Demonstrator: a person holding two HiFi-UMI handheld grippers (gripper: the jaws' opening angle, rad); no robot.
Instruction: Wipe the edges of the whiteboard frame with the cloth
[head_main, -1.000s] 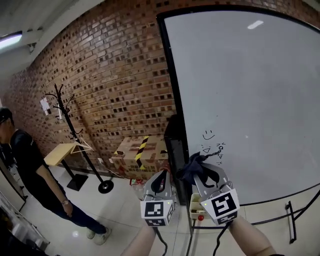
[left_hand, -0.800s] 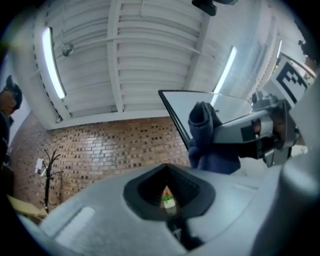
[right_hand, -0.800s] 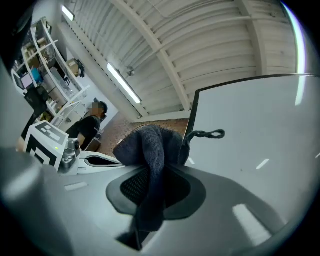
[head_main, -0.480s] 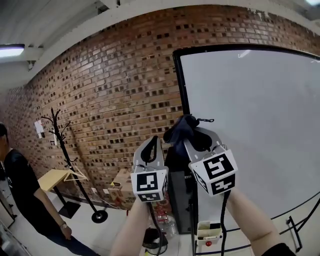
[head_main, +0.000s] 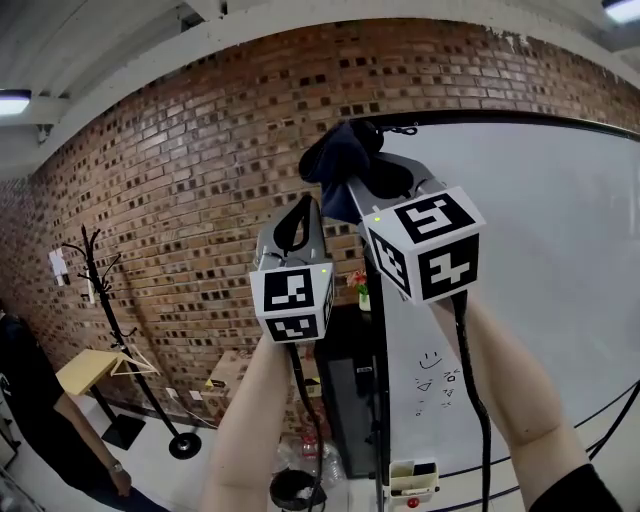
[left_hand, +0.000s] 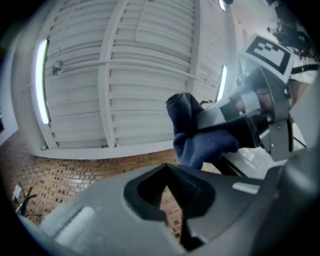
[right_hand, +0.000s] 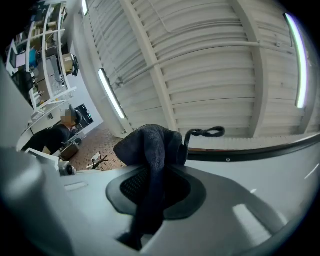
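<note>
The whiteboard (head_main: 530, 250) stands at the right, and its black frame (head_main: 500, 120) runs along the top and down the left side. My right gripper (head_main: 362, 172) is shut on a dark blue cloth (head_main: 343, 158), held up at the frame's top left corner. In the right gripper view the cloth (right_hand: 150, 145) bulges out of the gripper (right_hand: 152, 172), just before the frame's top edge (right_hand: 260, 147). My left gripper (head_main: 299, 218) is raised beside it on the left, shut and empty. The left gripper view shows that gripper (left_hand: 167, 172) below the cloth (left_hand: 192, 135) and the right gripper (left_hand: 250, 115).
A brick wall (head_main: 180, 200) fills the back. A black cabinet (head_main: 345, 380) with a small plant (head_main: 360, 288) stands left of the board. A coat rack (head_main: 95, 290), cardboard boxes (head_main: 225, 385), a bin (head_main: 295, 490) and a person (head_main: 30, 400) are lower left. A marker tray (head_main: 412, 478) hangs at the board's bottom.
Both grippers have risen from near the board's lower left up to its top left corner. The cloth has stayed in the right gripper.
</note>
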